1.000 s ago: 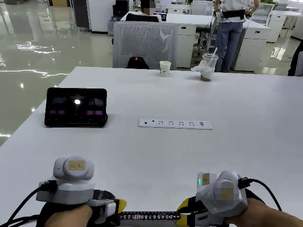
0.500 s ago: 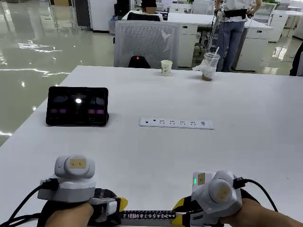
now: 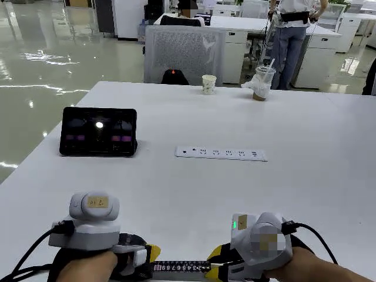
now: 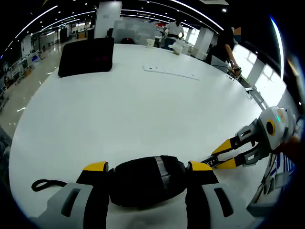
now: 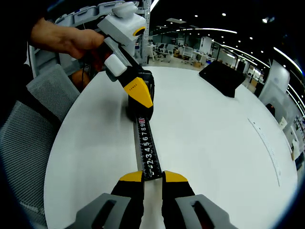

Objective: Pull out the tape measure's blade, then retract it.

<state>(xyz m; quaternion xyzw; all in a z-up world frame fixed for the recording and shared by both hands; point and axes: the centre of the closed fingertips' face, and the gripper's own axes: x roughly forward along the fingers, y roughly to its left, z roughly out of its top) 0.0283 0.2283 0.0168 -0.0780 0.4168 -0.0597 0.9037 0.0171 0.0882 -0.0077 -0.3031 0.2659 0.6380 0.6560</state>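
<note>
The blade (image 5: 147,152) lies flat and low over the white table (image 3: 235,117). It runs in a straight line from the left gripper (image 4: 148,167) to the right gripper (image 5: 153,177), so its long axis spans the gap between the two. The printed numbers face up, with 1 to 9 readable and counting up away from the right gripper's jaws.

The black case (image 4: 145,183) sits clamped between the left gripper's yellow-tipped jaws, its mouth turned toward the right gripper. A black wrist loop (image 4: 45,183) trails from the case on the side away from the right gripper. The right gripper's jaws are nearly closed, pinching the blade's free end.

The blade's end hook is hidden between those jaws. From the head view, the bottom edge cuts off both hands and the lower parts of the grippers. In the left gripper view the blade is hard to make out beyond the case.

The left hand (image 5: 66,40) wraps the left gripper's handle from above, and both hands sit low at the table's near edge, level with each other. Well ahead of the grippers are a dark tablet (image 3: 98,131), a white power strip (image 3: 220,153), a paper cup (image 3: 208,84) and a plastic cup (image 3: 261,82).
</note>
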